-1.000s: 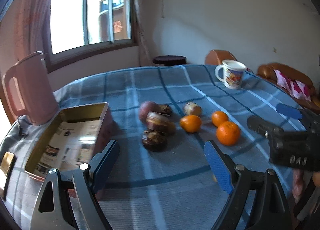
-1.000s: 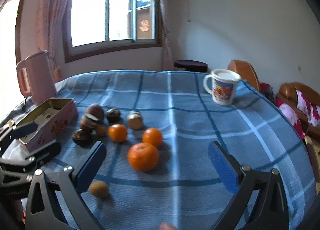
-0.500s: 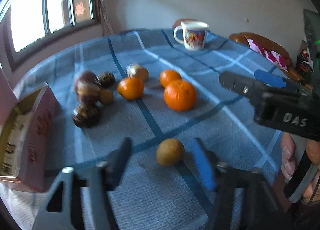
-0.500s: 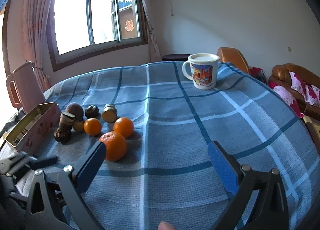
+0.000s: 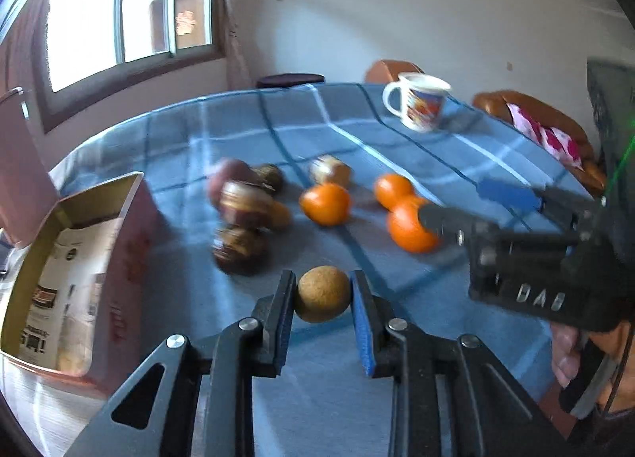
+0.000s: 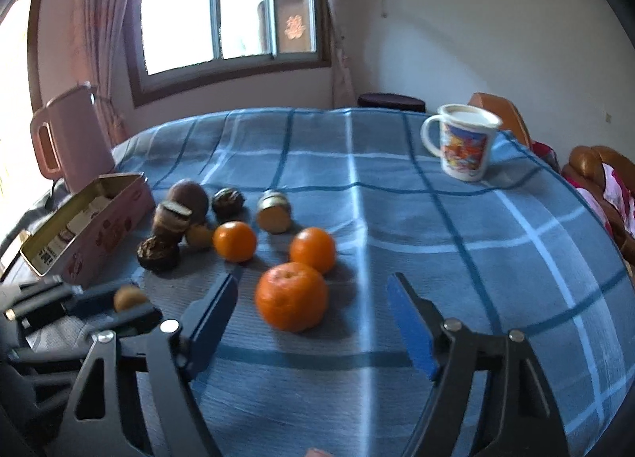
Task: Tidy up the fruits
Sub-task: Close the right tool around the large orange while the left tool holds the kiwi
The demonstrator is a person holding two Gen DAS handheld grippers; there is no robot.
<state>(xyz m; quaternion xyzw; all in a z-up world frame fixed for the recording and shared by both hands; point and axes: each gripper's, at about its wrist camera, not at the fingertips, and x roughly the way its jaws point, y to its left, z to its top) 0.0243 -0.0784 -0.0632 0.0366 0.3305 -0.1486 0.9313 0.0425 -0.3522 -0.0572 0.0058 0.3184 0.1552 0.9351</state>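
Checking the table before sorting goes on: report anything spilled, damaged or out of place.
Nothing looks spilled or broken. The fruit lies loose on the blue checked cloth rather than in the open pink tin. One dark fruit looks cut or split, showing a pale face. The mug stands upright.

Both mounted low behind their own jaws, angled down and forward across the blue-checked surface [image 5: 246,131] toward the window [image 6: 222,8]; left sited close beside the tin [image 5: 79,258], right further right; shared: oranges [image 6: 291,296], mug [image 6: 462,143]
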